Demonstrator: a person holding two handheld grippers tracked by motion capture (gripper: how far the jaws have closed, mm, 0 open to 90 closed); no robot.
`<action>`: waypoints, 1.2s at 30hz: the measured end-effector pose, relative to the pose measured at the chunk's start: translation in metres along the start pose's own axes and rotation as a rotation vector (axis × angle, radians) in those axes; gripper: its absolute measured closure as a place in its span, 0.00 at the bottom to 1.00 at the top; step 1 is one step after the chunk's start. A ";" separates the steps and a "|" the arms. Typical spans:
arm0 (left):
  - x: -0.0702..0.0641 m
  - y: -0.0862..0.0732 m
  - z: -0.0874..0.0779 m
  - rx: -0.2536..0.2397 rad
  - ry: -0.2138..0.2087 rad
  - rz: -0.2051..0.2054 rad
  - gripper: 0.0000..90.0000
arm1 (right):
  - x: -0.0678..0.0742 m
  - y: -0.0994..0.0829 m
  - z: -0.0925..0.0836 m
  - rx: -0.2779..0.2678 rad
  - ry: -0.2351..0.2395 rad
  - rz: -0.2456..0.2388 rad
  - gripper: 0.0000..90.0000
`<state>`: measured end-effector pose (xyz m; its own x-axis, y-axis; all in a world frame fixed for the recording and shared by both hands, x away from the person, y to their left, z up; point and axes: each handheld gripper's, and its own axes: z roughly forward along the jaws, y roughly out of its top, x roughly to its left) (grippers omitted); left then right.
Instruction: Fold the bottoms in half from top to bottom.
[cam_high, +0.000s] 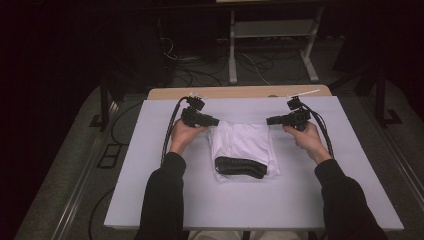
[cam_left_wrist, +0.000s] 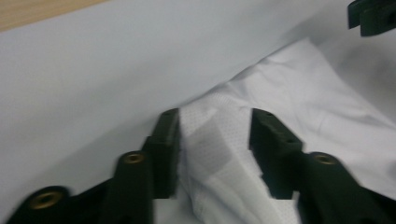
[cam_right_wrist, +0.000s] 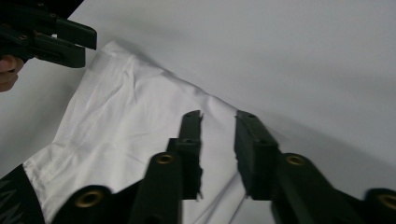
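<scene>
Folded white garment (cam_high: 245, 145), black waistband, lies flat mid-table.

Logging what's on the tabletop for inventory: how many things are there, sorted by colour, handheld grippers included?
White: 1, the folded garment
Black: 3, the left gripper, the right gripper, and the black band on the garment's near end
Total: 4

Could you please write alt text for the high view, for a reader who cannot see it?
A folded white cloth garment with a black waistband lies mid-table on a pale grey table cover. A person's hands hold the black left gripper and the black right gripper at its far corners, fingers parted.
</scene>
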<state>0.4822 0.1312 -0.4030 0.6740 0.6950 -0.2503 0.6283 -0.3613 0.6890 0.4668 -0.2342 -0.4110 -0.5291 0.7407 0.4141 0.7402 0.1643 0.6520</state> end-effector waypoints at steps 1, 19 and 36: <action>0.000 -0.001 -0.002 -0.004 0.003 -0.003 0.44 | -0.001 0.000 -0.002 -0.008 0.002 -0.002 0.65; -0.007 -0.023 -0.034 -0.133 -0.082 -0.005 0.00 | 0.004 -0.013 -0.025 -0.041 -0.046 -0.079 0.00; -0.018 -0.054 -0.066 -0.229 -0.064 0.008 0.00 | 0.012 -0.045 -0.059 -0.088 -0.039 -0.109 0.00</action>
<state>0.4108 0.1797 -0.3907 0.7061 0.6496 -0.2820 0.5238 -0.2111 0.8253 0.4022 -0.2712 -0.3978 -0.5867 0.7464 0.3141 0.6393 0.1889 0.7454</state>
